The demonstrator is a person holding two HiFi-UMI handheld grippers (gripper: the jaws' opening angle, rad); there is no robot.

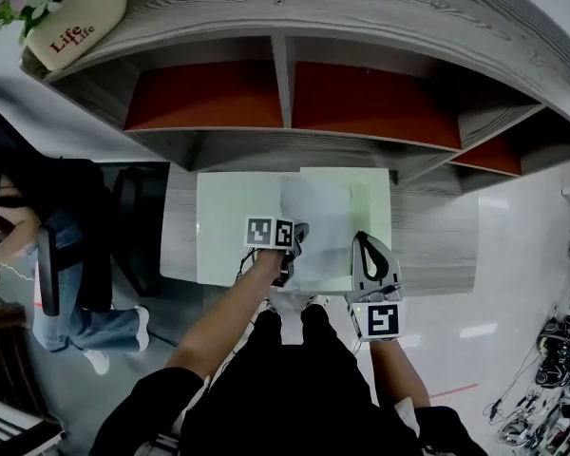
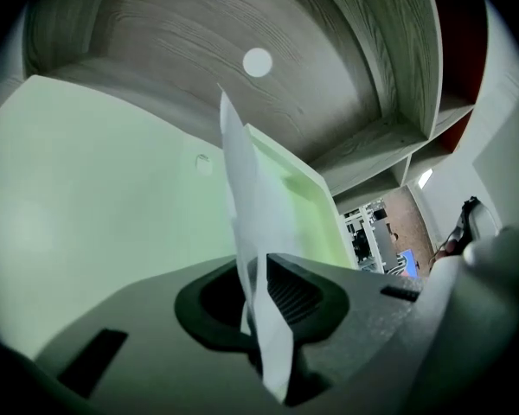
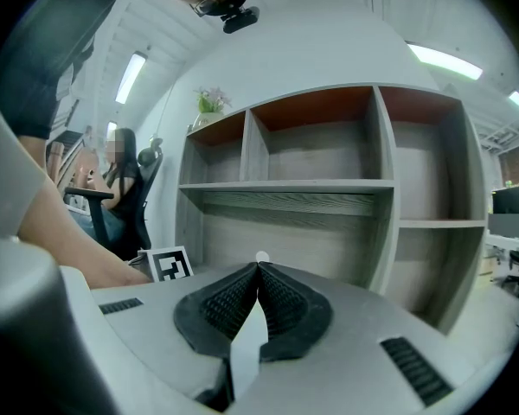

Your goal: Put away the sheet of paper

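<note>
The sheet of paper (image 1: 315, 218) is white and lies over the pale green mat (image 1: 228, 226) on the desk. My left gripper (image 1: 293, 243) is at its near left edge. In the left gripper view the sheet (image 2: 251, 223) rises edge-on between the jaws of that gripper (image 2: 253, 262), which is shut on it. My right gripper (image 1: 364, 241) is at the sheet's right edge. In the right gripper view it (image 3: 259, 268) is shut, its tips meet, and a white sliver of the sheet (image 3: 242, 357) shows between the pads.
A grey wooden shelf unit (image 1: 285, 84) with red-backed compartments stands right behind the mat and fills the right gripper view (image 3: 329, 188). A flower pot (image 1: 76, 22) sits on top at the left. A person (image 1: 66, 255) sits on a chair to the left. Cables (image 1: 551, 369) lie on the floor at right.
</note>
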